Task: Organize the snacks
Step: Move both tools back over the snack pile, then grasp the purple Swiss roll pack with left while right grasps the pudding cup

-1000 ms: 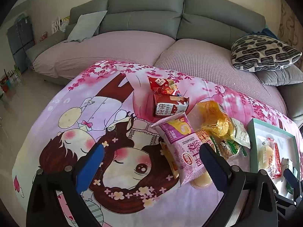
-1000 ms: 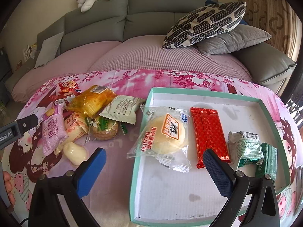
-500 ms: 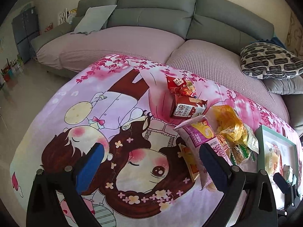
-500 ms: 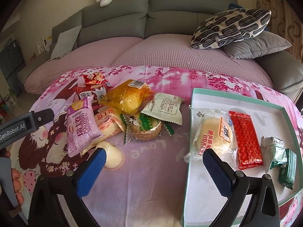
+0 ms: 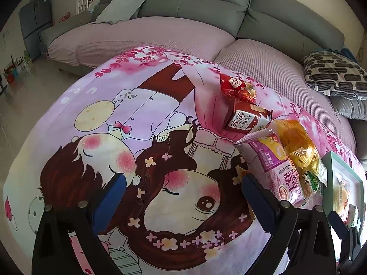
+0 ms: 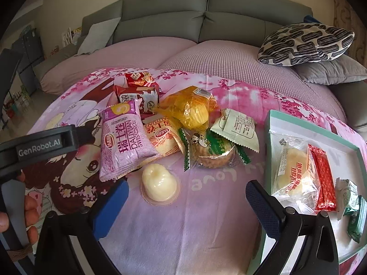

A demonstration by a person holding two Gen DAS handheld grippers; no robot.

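A grey sofa (image 6: 160, 23) backs the cartoon-print tabletop (image 6: 206, 206). Your right claw (image 6: 185, 204) hangs spread wide and empty, the jelly cup (image 6: 158, 183) just beyond its left finger. Your left claw (image 5: 181, 197) gapes empty too, the snack pile (image 5: 275, 151) far right.

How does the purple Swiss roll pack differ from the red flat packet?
Place: the purple Swiss roll pack lies on the cartoon-print cloth in the loose pile; the red flat packet lies inside the teal-rimmed tray.
Shape: the purple pack is puffed and wide; the red packet is thin and narrow.
Contact: the purple pack overlaps an orange-printed pack; the red packet lies beside a clear-wrapped bun.
Both are sealed, and neither is held.
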